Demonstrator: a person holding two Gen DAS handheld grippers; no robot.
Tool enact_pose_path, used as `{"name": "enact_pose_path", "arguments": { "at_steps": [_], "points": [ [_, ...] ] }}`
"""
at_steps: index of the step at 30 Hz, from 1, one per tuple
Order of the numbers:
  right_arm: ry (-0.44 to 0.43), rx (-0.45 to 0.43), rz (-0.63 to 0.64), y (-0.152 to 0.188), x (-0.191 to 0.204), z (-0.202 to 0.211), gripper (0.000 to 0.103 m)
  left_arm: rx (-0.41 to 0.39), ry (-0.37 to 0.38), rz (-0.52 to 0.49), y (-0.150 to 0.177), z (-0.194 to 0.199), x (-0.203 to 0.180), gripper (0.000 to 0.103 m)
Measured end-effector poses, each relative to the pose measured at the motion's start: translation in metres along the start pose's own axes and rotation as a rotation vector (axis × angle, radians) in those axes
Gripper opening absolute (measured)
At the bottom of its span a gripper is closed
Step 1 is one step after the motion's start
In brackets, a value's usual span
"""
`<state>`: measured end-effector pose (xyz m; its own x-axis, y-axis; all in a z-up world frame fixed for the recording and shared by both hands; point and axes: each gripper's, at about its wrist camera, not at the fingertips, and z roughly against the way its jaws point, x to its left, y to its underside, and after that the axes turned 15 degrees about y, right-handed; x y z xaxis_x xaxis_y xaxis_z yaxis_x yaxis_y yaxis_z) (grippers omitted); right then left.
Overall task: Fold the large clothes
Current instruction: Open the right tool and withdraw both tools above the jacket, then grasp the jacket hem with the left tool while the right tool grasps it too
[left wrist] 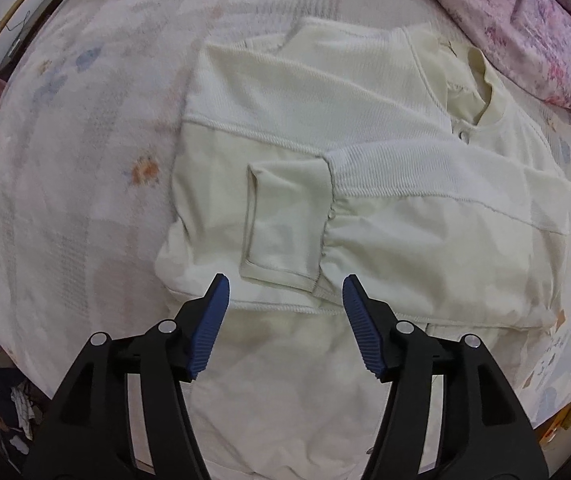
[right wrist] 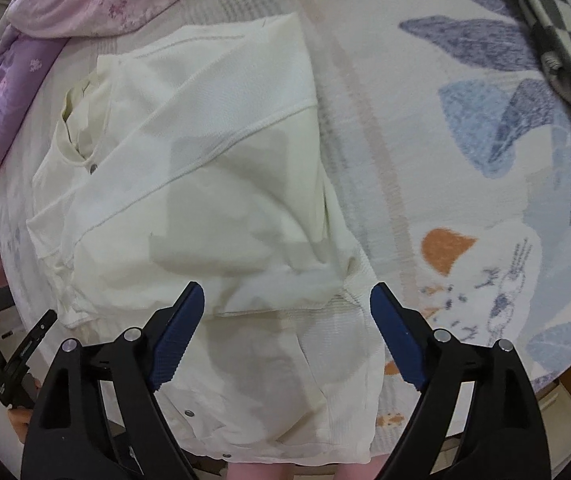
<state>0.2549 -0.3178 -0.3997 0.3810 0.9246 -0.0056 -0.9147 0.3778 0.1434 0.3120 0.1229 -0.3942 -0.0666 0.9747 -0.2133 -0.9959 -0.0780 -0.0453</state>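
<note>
On the floral bed sheet (left wrist: 65, 184) the cream jacket (left wrist: 365, 184) lies flat with both sleeves crossed over its chest, so the lengthwise fold seems next: judging by this, the hem nearest should be pinched and carried toward the collar (left wrist: 481, 84). Left gripper (left wrist: 285, 304) and right gripper (right wrist: 287, 312) hover above it, both released and empty
</note>
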Motion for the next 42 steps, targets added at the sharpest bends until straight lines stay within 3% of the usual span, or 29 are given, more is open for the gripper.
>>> {"name": "enact_pose_path", "arguments": {
  "at_steps": [7, 20, 29, 34, 36, 39, 42],
  "points": [
    [-0.024, -0.035, -0.085, -0.015, -0.004, 0.02, 0.083, -0.028, 0.026, 0.041, -0.02, 0.015, 0.023, 0.064],
    [0.073, -0.073, 0.023, -0.099, 0.023, 0.027, 0.084, -0.045, 0.042, 0.042, -0.113, 0.015, 0.049, 0.079],
    [0.173, -0.037, 0.129, -0.164, 0.046, -0.008, 0.084, 0.047, 0.045, 0.07, -0.179, -0.04, 0.083, 0.081],
    [0.192, -0.002, 0.173, -0.195, 0.057, -0.033, 0.084, 0.098, 0.128, 0.183, -0.204, -0.065, 0.111, 0.081],
    [0.162, 0.012, 0.187, -0.204, 0.061, -0.043, 0.084, 0.155, 0.172, 0.201, -0.212, -0.078, 0.117, 0.081],
    [0.133, 0.023, 0.193, -0.217, 0.066, -0.057, 0.084, 0.215, 0.158, 0.195, -0.219, -0.098, 0.124, 0.081],
    [0.086, 0.148, 0.205, -0.225, 0.07, -0.09, 0.085, 0.229, 0.154, 0.136, -0.221, -0.102, 0.122, 0.076]
  ]
}}
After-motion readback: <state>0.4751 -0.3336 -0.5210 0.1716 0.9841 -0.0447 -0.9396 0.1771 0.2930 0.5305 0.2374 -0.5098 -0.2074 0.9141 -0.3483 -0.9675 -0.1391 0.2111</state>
